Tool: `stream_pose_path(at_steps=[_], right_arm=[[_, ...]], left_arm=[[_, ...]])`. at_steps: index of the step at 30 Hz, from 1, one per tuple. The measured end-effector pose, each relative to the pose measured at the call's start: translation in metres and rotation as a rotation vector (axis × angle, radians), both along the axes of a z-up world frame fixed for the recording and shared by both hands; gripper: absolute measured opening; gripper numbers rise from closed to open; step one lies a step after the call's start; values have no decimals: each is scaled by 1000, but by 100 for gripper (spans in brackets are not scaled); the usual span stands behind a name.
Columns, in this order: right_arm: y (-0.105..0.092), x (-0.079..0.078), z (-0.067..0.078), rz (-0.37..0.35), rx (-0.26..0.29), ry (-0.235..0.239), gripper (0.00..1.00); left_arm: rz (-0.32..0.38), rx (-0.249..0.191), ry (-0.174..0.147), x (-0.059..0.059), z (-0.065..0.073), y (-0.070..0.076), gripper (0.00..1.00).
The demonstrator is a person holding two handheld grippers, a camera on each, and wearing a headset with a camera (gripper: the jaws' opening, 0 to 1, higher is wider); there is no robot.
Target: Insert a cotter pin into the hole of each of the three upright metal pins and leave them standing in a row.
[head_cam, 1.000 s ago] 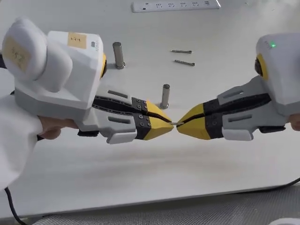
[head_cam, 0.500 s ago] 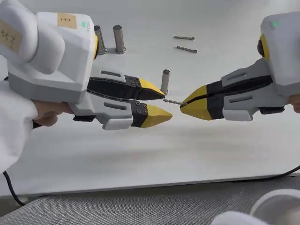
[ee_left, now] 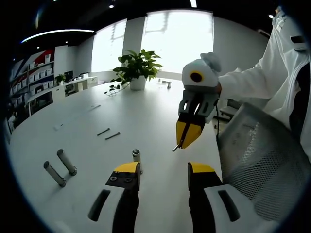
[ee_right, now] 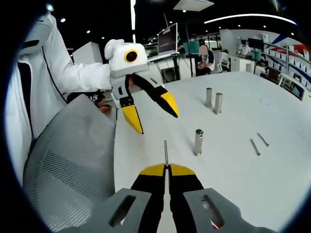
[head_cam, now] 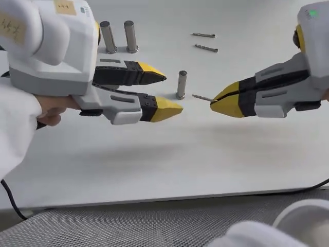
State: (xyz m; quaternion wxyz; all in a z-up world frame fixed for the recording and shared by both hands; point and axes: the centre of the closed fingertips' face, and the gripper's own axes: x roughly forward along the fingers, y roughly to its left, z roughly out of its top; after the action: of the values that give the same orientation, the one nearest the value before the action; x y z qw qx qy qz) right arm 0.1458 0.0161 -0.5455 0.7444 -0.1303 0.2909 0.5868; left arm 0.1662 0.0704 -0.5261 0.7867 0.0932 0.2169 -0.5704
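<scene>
Jaws: left gripper (head_cam: 174, 93) spread wide, nothing between its yellow tips. Right gripper (head_cam: 213, 105) pressed together on a cotter pin (head_cam: 203, 98), which sticks straight out past the tips.

White table (head_cam: 154, 154): carries all the parts. The edge of a grey mesh chair (head_cam: 128, 226) runs along its near side.

Grippers face each other tip to tip above the table, well apart. The near metal pin (head_cam: 181, 85) stands between them.

Near metal pin: upright, hole empty. The free end of the held cotter pin points at it and stops just short, not touching.

Two more metal pins (head_cam: 108, 37), upright, side by side, stand farther back behind the left gripper.

Two loose cotter pins (head_cam: 204, 35) lie flat on the table at the far right, near each other, roughly parallel.
</scene>
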Motion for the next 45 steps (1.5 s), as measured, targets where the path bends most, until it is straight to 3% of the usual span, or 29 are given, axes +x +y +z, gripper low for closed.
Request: stream_pose_path(at_steps=[9, 13, 27, 35, 36, 38, 45], right_arm=[[-12, 12, -5, -16, -28, -4, 0], [-18, 16, -11, -9, -66, -15, 0], [-16, 31, -14, 17, -68, -13, 0], [-14, 40, -17, 42, -80, -6, 0], [-14, 41, -18, 45, -83, -7, 0], [-12, 43, -18, 51, -85, -6, 0], [-9, 50, -22, 65, -90, -5, 0]], left_arm=[[31, 9, 1, 23, -9, -1, 37], [37, 19, 0, 30, -17, -4, 35], [38, 54, 18, 37, -34, -13, 28], [25, 48, 27, 32, -33, -15, 23], [21, 48, 28, 40, -41, -21, 22], [17, 48, 29, 44, -45, -24, 22], [-6, 46, 46, 43, -50, -29, 19]])
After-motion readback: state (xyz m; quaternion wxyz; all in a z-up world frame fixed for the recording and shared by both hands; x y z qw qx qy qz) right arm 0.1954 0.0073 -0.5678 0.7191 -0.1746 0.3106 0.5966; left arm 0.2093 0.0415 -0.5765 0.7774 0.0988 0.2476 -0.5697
